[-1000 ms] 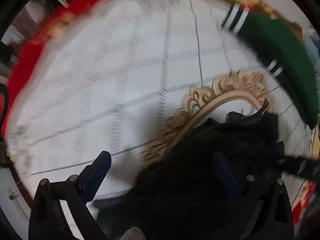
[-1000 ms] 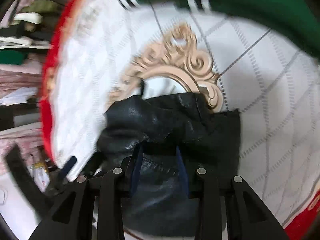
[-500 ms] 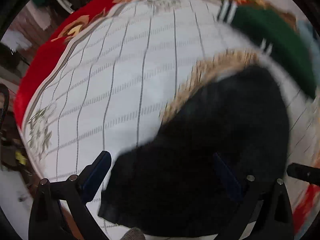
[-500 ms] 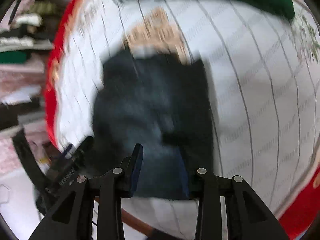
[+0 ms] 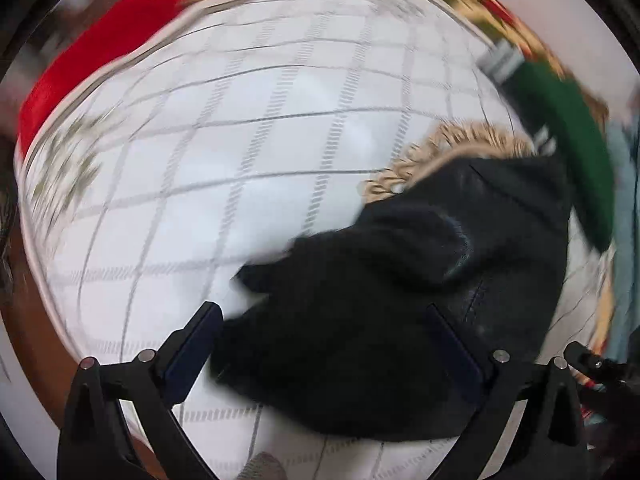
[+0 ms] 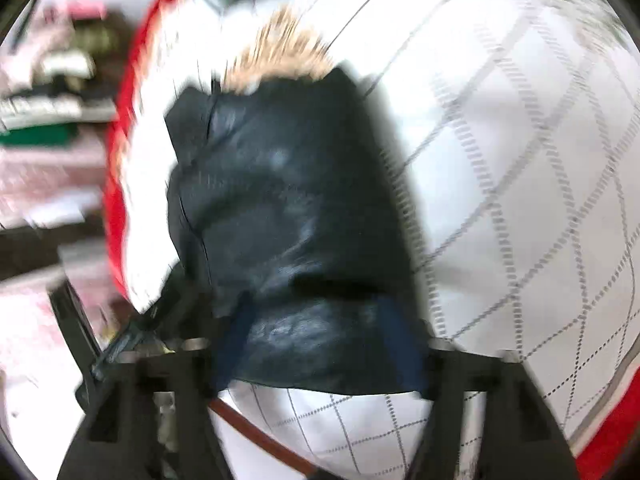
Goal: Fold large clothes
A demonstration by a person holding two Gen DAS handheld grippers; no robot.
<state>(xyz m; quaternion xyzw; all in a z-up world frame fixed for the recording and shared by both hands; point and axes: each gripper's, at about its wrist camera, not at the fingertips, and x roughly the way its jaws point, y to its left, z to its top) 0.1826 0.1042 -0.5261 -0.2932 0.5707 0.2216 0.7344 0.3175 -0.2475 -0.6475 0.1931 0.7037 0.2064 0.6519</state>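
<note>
Lying bunched on the white gridded bedspread (image 5: pixel 248 128), a black leather jacket (image 5: pixel 400 292), folded into a thick bundle. In the right wrist view, jacket (image 6: pixel 288 208) running with its long axis away from the camera, near hem at the fingers, far end pointing toward the tan ornate motif (image 6: pixel 280 60) printed on the spread. In the left wrist view, same bundle slanting from lower centre up toward the right, far corner overlapping the motif (image 5: pixel 460 144). Left gripper (image 5: pixel 320 340) standing with fingers wide apart, straddling the near part of the jacket, not closed on it. Right gripper (image 6: pixel 320 328) heavily blurred; fingers looking spread with leather between them, though impossible to say whether gripping or free. Showing only from the left: a green garment with white stripes (image 5: pixel 568 148) beyond the jacket, near the spread's right edge. Showing only from the right: blurred stacks of folded clothes (image 6: pixel 52 92) off the bed, past the red border (image 6: pixel 120 184).
</note>
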